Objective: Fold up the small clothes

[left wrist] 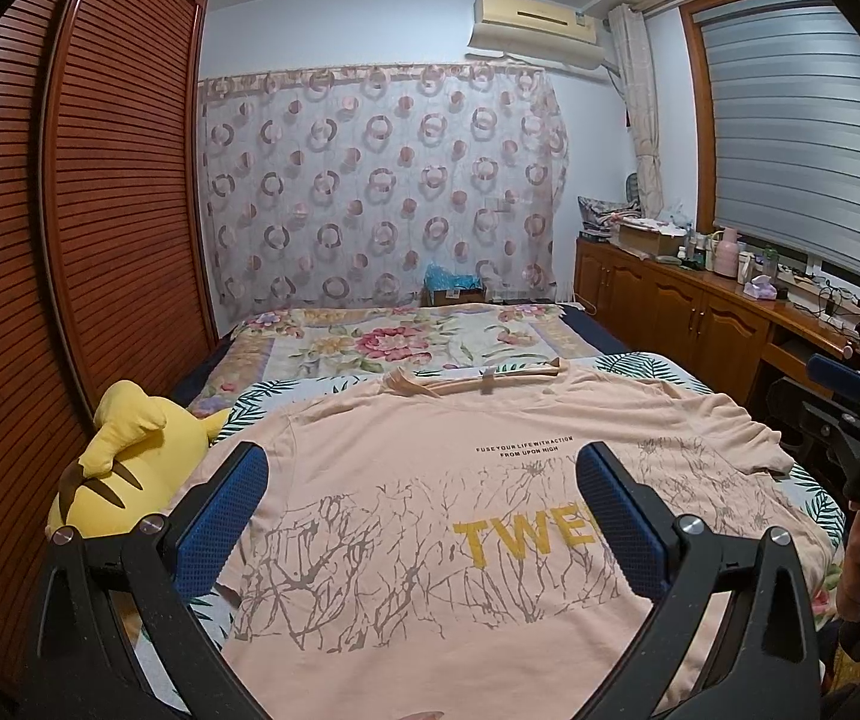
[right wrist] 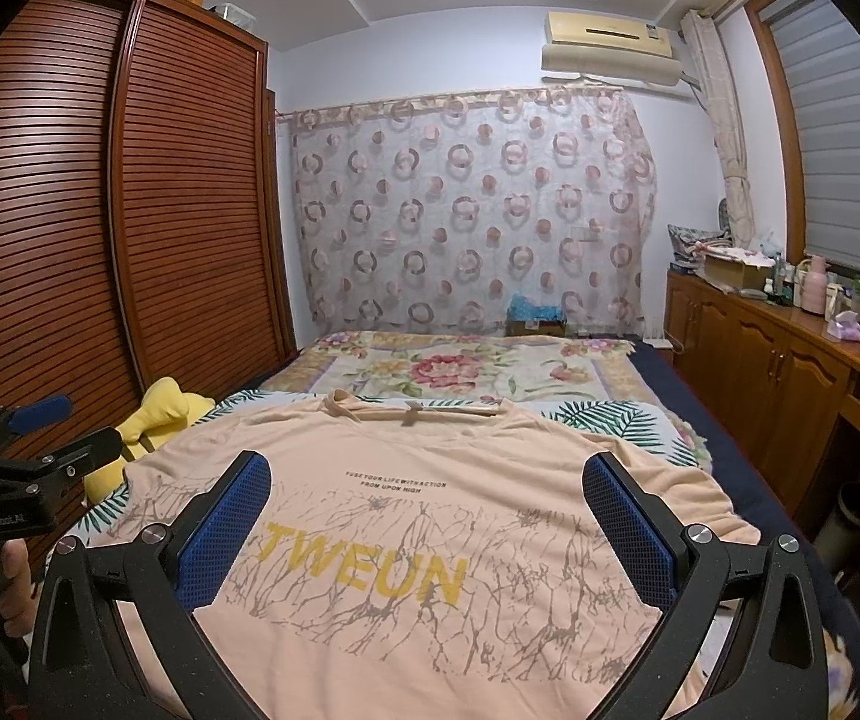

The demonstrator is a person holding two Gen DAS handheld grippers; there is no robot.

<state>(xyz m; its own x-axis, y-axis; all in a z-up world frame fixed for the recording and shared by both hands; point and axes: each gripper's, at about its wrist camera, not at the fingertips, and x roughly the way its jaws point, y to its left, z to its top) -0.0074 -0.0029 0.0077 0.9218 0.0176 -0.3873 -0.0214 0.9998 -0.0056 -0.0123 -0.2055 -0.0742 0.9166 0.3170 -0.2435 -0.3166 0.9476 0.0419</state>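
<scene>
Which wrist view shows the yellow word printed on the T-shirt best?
The right wrist view: the yellow word on the T-shirt reads TWEUN in full. In the left wrist view only TWE shows; a finger of the left gripper hides the rest.

Left tongs (left wrist: 421, 510), right tongs (right wrist: 427, 516): black frames, blue dimpled pads (left wrist: 223, 519), silver screws (white lettering on bodies).

Yellow plush toy (left wrist: 124, 462) beside louvred wardrobe (left wrist: 70, 210); air conditioner (left wrist: 535, 21) above patterned curtain (left wrist: 382, 180).
</scene>
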